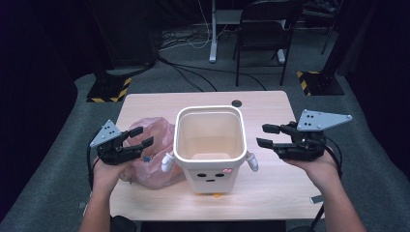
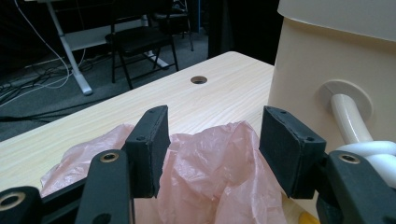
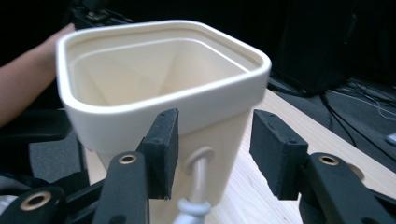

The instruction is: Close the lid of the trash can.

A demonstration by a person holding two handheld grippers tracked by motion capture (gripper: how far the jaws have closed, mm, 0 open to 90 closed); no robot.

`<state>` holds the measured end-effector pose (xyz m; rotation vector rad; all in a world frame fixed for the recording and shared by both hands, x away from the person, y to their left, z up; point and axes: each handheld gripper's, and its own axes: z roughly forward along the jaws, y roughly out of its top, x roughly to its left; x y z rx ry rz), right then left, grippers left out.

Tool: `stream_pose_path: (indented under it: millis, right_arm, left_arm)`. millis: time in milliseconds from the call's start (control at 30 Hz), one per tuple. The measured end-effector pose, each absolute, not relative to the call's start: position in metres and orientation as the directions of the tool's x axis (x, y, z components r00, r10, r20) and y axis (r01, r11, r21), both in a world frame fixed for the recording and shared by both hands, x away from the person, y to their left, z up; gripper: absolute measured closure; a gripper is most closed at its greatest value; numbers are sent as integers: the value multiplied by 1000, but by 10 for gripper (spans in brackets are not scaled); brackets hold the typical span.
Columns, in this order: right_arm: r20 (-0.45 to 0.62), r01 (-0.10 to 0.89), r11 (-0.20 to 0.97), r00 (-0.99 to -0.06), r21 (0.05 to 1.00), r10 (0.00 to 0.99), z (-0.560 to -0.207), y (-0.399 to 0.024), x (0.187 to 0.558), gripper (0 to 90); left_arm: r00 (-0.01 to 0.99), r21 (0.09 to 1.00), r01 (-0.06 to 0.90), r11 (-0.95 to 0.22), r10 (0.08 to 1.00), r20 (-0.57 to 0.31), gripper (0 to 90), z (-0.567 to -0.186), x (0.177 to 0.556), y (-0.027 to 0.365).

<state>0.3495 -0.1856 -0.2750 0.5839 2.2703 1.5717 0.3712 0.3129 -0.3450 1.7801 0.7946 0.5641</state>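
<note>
- My left fingers point(image 2: 154, 149) are spread, nothing pinched, just above the pink bag point(image 1: 150, 154) at the lower left of the high view.
- My right fingers point(image 3: 163, 149) are spread too, holding nothing, just beside the bin's point(image 1: 210, 145) right-hand wall, centre frame.
- The bin stands upright on the surface point(image 1: 270, 188), touching the bag.

Overhead cam fwd-down; 2 gripper cams near bin point(image 1: 209, 145).

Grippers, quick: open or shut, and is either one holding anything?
Left gripper: open, holding nothing, over the pink bag.
Right gripper: open, holding nothing, beside the bin.
</note>
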Motion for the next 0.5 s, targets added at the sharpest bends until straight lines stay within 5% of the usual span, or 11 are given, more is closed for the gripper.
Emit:
stream_pose_path:
  millis: [500]
  right_arm:
    - [-22, 220, 310, -784, 925, 621, -313, -195, 356, 466]
  left_arm:
    - [660, 941, 254, -221, 751, -2, 423, -347, 373, 315]
